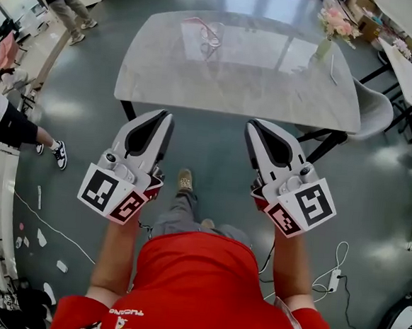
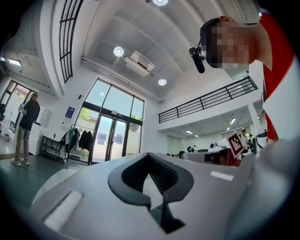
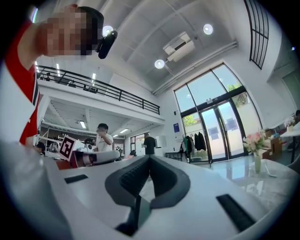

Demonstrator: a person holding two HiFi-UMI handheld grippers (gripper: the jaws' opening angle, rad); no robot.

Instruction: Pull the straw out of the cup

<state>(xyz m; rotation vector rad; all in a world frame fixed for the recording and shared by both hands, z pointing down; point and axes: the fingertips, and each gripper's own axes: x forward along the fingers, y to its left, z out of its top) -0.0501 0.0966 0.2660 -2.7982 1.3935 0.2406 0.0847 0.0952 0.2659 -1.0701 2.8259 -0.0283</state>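
Observation:
A clear cup (image 1: 211, 34) with a thin pale straw stands at the far middle of the marble table (image 1: 234, 81). It shows only in the head view and is small there. Both grippers are held side by side in front of my body, short of the table's near edge and well away from the cup. My left gripper (image 1: 164, 116) (image 2: 149, 155) has its jaws pressed together with nothing between them. My right gripper (image 1: 255, 125) (image 3: 150, 157) is shut in the same way and is also empty. Neither gripper view shows the cup.
A vase of pink flowers (image 1: 330, 27) (image 3: 255, 143) stands at the table's far right corner. A grey chair (image 1: 377, 113) sits beside the table's right end, with another table (image 1: 411, 80) beyond it. People stand at the left. Cables and a power strip (image 1: 334, 279) lie on the floor.

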